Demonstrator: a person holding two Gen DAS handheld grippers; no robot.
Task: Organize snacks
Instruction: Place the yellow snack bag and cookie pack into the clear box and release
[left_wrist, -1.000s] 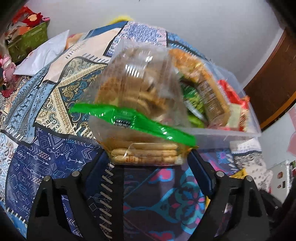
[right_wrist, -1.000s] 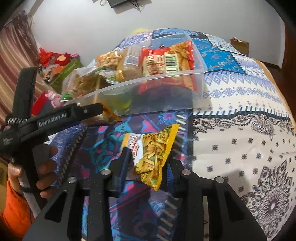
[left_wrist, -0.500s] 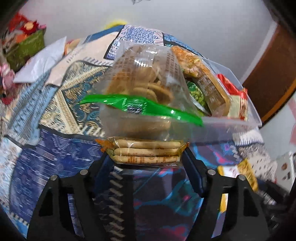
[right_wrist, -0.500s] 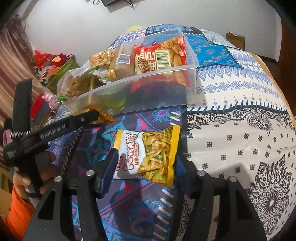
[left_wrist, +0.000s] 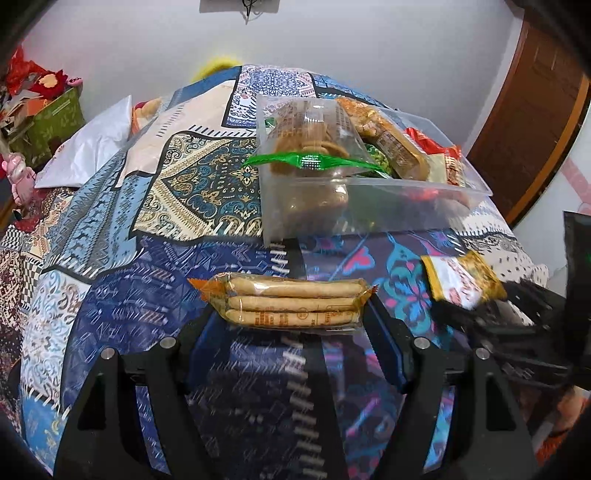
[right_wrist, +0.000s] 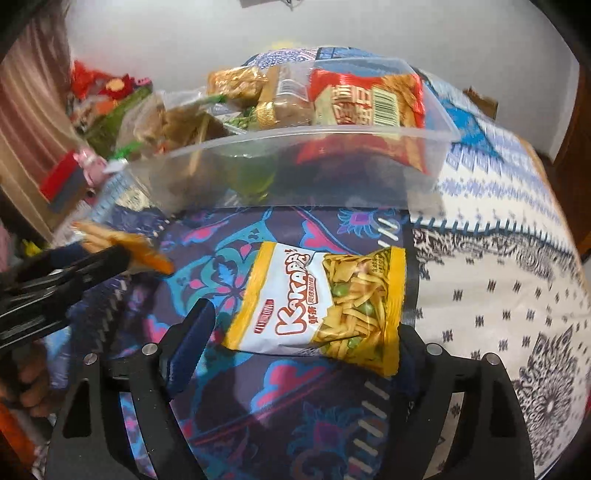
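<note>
My left gripper (left_wrist: 291, 314) is shut on a clear pack of long biscuit sticks (left_wrist: 291, 304), held crosswise above the bedspread; the pack also shows in the right wrist view (right_wrist: 122, 243). My right gripper (right_wrist: 299, 325) is open wide around a yellow-and-white Kakapo snack bag (right_wrist: 321, 306); whether the bag rests on the bedspread or against the right finger I cannot tell. It shows in the left wrist view too (left_wrist: 461, 280). Beyond both stands a clear plastic bin (right_wrist: 436, 147) (left_wrist: 280, 206) filled with several snack packs, among them a red bag (right_wrist: 369, 99).
The patterned bedspread (left_wrist: 155, 206) covers the bed. A white pillow (left_wrist: 92, 147) and a green box with toys (left_wrist: 51, 118) lie at the far left. A brown door (left_wrist: 535, 110) is at the right. The bed's right edge drops off (right_wrist: 569, 229).
Both grippers have pulled back from the bin. The right jaws have opened from a narrow grip on the Kakapo bag to a wide stance, and the bag has turned flat.
</note>
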